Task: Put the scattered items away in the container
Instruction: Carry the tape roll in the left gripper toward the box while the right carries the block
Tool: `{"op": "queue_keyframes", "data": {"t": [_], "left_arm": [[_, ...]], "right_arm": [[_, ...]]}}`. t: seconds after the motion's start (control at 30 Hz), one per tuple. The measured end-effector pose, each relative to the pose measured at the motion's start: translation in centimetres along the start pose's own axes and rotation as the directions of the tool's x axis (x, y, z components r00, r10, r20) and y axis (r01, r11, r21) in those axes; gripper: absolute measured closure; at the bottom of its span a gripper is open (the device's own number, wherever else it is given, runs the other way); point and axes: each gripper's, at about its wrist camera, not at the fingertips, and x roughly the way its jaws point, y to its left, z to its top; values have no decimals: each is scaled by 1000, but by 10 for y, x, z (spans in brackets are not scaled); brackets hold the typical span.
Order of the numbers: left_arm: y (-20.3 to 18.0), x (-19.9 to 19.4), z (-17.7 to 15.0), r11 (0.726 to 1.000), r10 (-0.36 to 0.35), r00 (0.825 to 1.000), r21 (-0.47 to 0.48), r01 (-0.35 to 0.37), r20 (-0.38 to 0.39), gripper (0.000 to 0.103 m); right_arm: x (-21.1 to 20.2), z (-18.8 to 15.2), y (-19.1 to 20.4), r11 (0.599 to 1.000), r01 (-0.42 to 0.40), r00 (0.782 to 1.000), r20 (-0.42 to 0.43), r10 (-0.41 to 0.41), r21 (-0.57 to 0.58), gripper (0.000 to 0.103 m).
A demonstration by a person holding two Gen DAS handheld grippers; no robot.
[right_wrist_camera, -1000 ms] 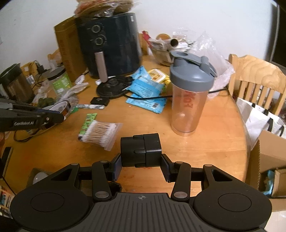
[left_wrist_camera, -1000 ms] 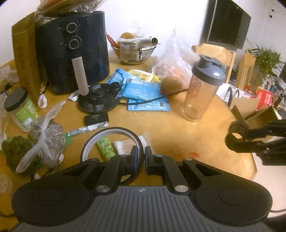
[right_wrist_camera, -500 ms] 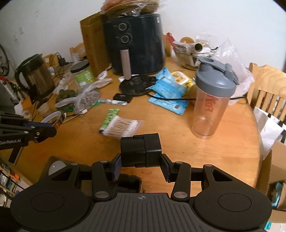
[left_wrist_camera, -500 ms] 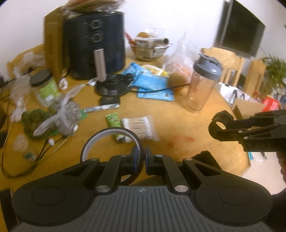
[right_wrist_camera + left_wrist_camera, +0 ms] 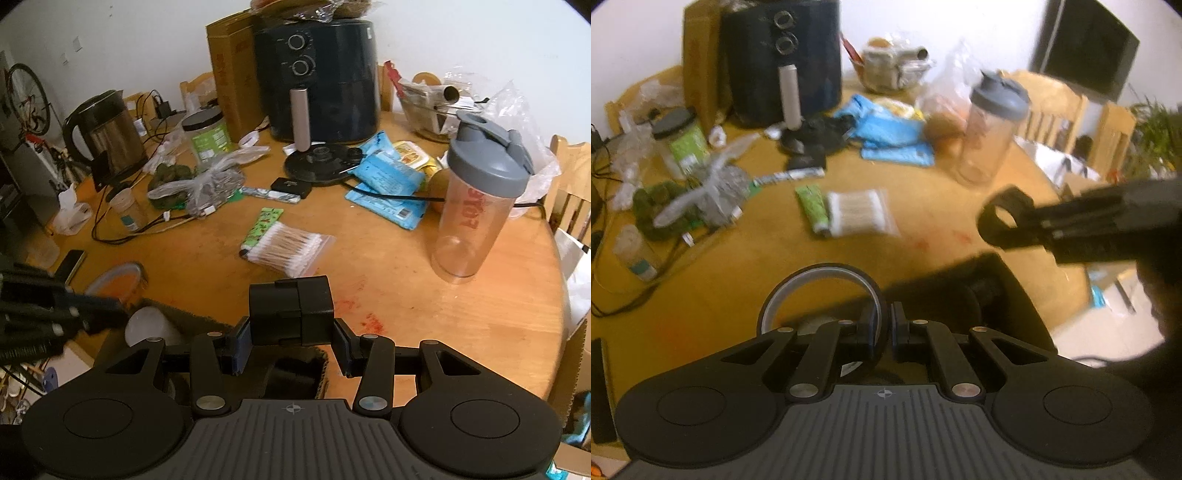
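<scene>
My left gripper (image 5: 889, 328) is shut on the rim of a black tape roll (image 5: 816, 272), held just above the near table edge. My right gripper (image 5: 291, 341) is shut on a black block-shaped adapter (image 5: 291, 310). Below both lies a dark soft container (image 5: 184, 319) at the table's front edge, with a pale round thing (image 5: 147, 326) inside. In the left wrist view the container (image 5: 1015, 317) sits low right, under the right gripper's body (image 5: 1071, 225). A bag of cotton swabs (image 5: 291, 247) and a green packet (image 5: 264, 225) lie mid-table.
A shaker bottle (image 5: 476, 206) stands to the right. Blue packets (image 5: 388, 173), a small black box (image 5: 291, 186) and a kettle base lie before the air fryer (image 5: 321, 81). A kettle (image 5: 107, 136), a jar (image 5: 207, 136), bags and cables crowd the left.
Both grippers have drawn back toward the table's near edge, each keeping its hold. The dark container has come into view beneath them.
</scene>
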Motion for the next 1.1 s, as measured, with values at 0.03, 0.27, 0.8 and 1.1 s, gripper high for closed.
{"op": "queue_keyframes", "data": {"t": [0.03,0.27,0.8,1.1], "left_arm": [[-1,2,-3,1000,-7,1000,3,7,-9,95],[-6,15,-17,1000,-26,998,14,27,-59,95],[10,24,-34,997,-8,989,-83,-5,-149,58],[23,3,-31,986,73,995,-142,-82,-66,50]], "right_arm": [[0,-1,1,1000,-3,1000,-3,3,-2,55],[1,-8,4,1000,-10,1000,-16,10,-7,55],[4,-15,12,1000,-9,999,-41,9,-12,55],[16,-11,28,998,-40,997,-67,36,-54,55]]}}
